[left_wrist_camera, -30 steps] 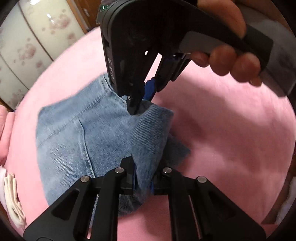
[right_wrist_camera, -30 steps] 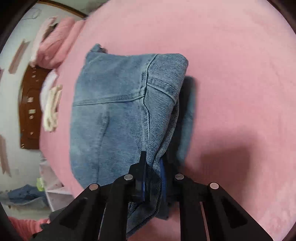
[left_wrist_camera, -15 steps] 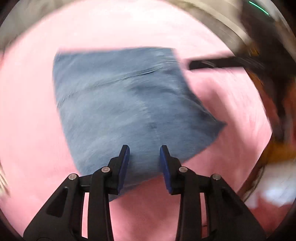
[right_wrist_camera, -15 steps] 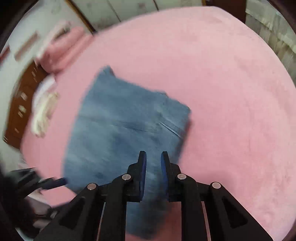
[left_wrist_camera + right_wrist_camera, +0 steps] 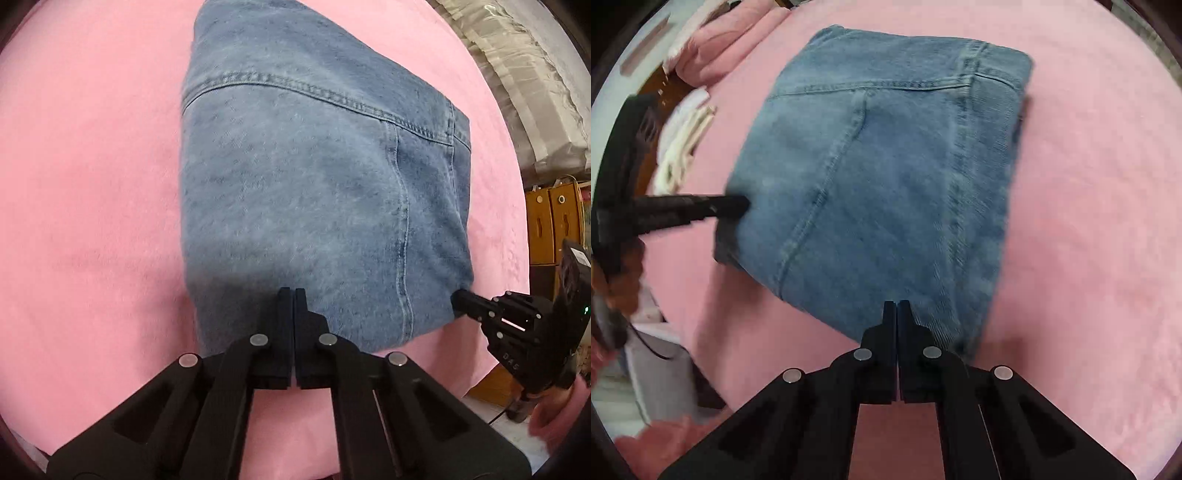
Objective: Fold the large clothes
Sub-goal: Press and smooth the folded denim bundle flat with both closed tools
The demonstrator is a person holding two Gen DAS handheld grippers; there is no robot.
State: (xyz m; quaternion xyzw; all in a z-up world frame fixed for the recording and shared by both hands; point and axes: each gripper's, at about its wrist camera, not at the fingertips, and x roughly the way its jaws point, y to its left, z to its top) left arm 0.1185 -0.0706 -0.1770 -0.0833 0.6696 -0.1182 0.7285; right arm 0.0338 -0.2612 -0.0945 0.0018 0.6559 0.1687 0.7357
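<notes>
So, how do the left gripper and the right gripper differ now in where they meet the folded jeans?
The left gripper sits at the near edge of the folded jeans, toward their left side; the right gripper sits at that edge toward the right corner. Both are shut with no denim between the fingers, their jaws having just been closing.

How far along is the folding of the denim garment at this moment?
Done: the denim garment lies on the pink cover as a compact folded rectangle. In hand: nothing; the left gripper and right gripper are shut and empty, tips at its near edge. Left: at most tidying the layer poking out at one corner.
</notes>
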